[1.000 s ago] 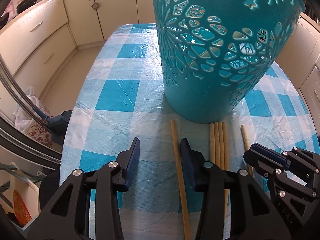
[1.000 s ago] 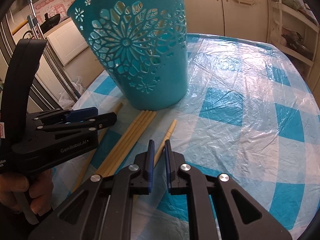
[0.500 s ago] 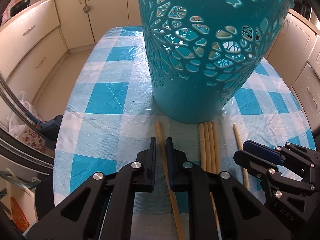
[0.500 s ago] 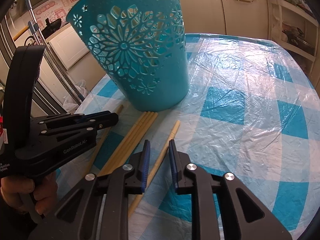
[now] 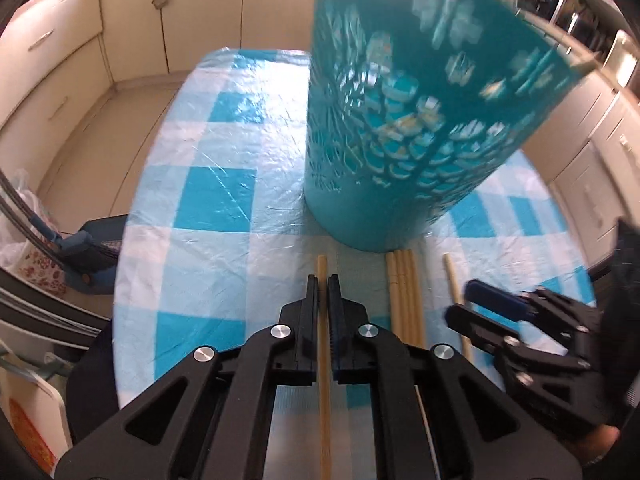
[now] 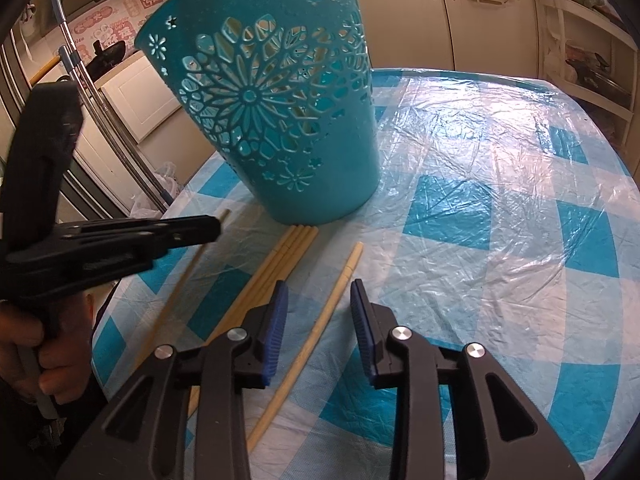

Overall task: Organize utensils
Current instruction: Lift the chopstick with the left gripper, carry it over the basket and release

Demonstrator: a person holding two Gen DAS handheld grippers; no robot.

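Six chopsticks (image 6: 280,264) lie beside one basket (image 6: 272,120); left claw (image 5: 323,280) pinches one, right claw (image 6: 318,304) spread around another.

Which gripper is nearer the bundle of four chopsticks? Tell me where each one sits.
Right. The right gripper hangs just beside the bundle of four chopsticks, straddling a single chopstick. The left gripper is farther, shut on the leftmost chopstick.

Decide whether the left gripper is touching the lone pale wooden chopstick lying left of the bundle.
Touching. In the left wrist view the left gripper has both fingers closed against the lone pale wooden chopstick, with no gap on either side.
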